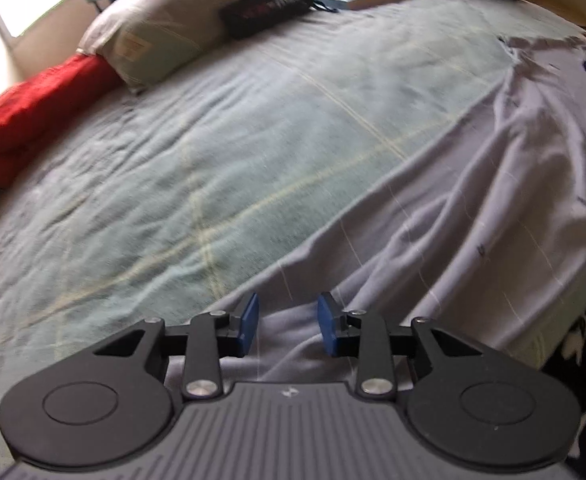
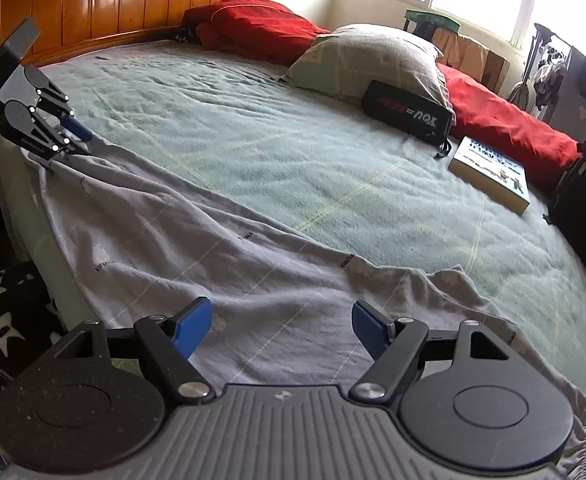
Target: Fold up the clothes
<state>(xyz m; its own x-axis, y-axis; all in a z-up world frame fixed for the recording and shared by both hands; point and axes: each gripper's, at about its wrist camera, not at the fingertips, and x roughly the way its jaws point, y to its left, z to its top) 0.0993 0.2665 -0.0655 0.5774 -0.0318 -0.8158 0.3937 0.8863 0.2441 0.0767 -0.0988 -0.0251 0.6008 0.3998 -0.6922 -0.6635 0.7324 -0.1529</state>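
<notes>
The grey garment [image 2: 197, 240] lies spread and creased along the near edge of the bed [image 2: 293, 128]; the left gripper [image 1: 289, 326] stands over one end, jaws partly apart, cloth between the blue pads without visible contact; the right gripper [image 2: 281, 330] hangs wide open above the opposite end, gripping nothing.

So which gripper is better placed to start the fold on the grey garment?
Probably the left gripper: its blue pads are down at one end of the grey garment. The right gripper hangs wide open above the cloth.
</notes>
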